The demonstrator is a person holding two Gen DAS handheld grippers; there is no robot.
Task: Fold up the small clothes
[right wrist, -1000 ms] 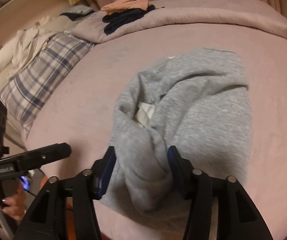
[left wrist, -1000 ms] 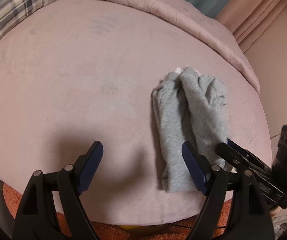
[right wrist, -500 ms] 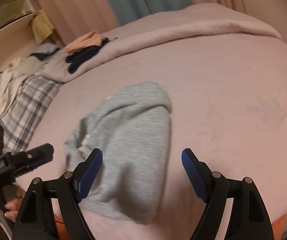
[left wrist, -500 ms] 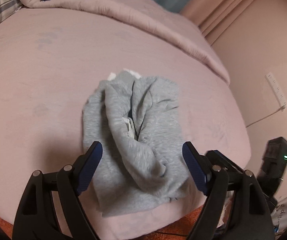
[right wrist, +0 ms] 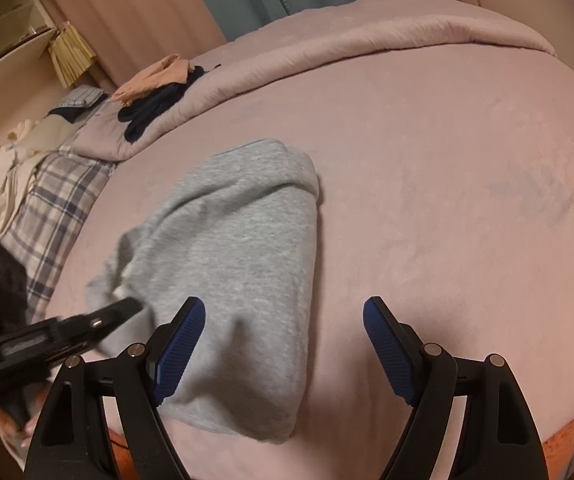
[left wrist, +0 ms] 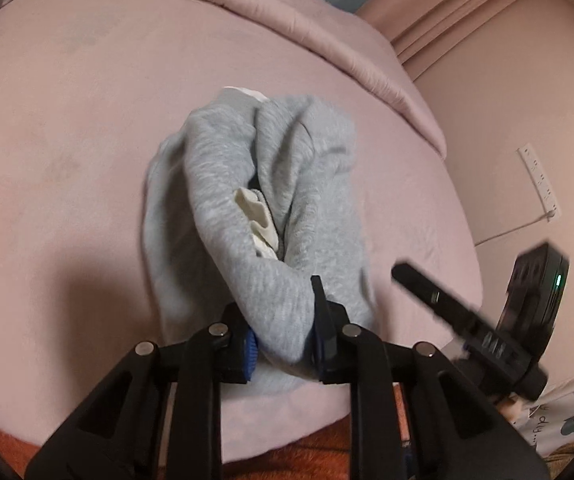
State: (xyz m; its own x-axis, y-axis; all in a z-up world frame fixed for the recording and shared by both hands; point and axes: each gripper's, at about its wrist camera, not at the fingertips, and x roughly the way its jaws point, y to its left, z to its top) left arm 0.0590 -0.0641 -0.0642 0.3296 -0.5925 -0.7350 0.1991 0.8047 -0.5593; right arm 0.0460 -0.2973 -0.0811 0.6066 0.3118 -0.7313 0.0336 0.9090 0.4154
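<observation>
A small grey sweatshirt-like garment lies bunched on the pink bed, with a white inner piece showing in its middle fold. My left gripper is closing on the near fold of the grey fabric, and its pads press the cloth from both sides. From the right wrist view the same garment lies flat, with the left gripper's finger at its left edge. My right gripper stands open just above the garment's near right edge, holding nothing.
The pink bedsheet stretches wide to the left and far side. A rolled pink duvet lines the far edge, with dark and peach clothes on it. A plaid pillow lies at the left. A wall stands close on the right.
The right gripper let go of the grey fold, opened wide and drew off to the right. The left gripper moved over the garment and closed on its near fold.
</observation>
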